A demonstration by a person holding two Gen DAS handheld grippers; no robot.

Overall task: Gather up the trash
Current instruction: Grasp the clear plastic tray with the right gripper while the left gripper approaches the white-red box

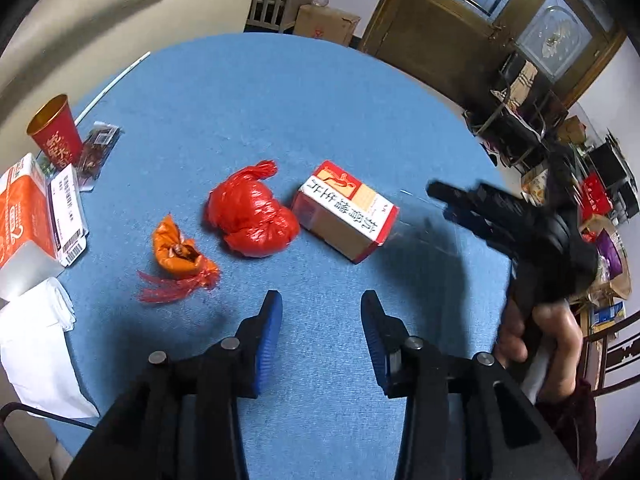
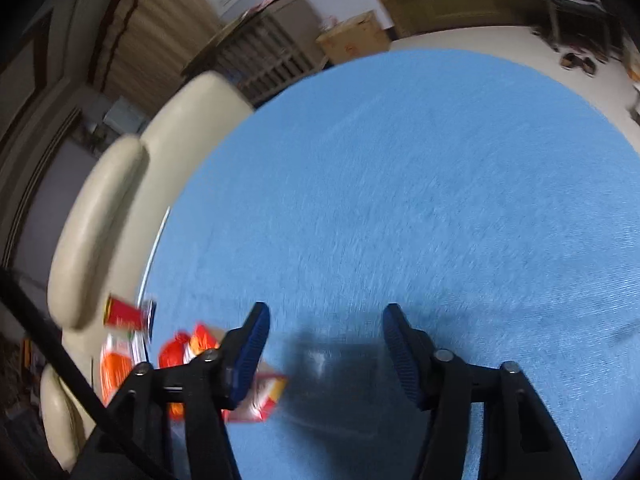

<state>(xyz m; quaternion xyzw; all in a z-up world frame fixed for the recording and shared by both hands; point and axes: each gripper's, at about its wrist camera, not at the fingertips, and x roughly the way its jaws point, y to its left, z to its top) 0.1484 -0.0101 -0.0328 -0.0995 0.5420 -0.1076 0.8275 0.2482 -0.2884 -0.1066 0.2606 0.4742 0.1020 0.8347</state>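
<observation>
On the blue round table (image 1: 280,92) lie a tied red plastic bag (image 1: 250,216), a small orange bag (image 1: 178,254) with red fringe, and a red-and-white carton (image 1: 346,210). My left gripper (image 1: 322,312) is open and empty, just short of the red bag and the carton. My right gripper (image 1: 440,196) shows at the right of the left wrist view, to the right of the carton. In the blurred right wrist view the right gripper (image 2: 324,320) is open and empty above the table (image 2: 400,180); the carton (image 2: 264,396) and red bag (image 2: 174,354) sit behind its left finger.
At the table's left edge stand a red paper cup (image 1: 54,130), an orange tissue pack (image 1: 22,216), a white labelled box (image 1: 68,212), a snack wrapper (image 1: 98,152) and white tissues (image 1: 36,340). A cream sofa (image 1: 100,12) lies beyond; clutter and chairs fill the right.
</observation>
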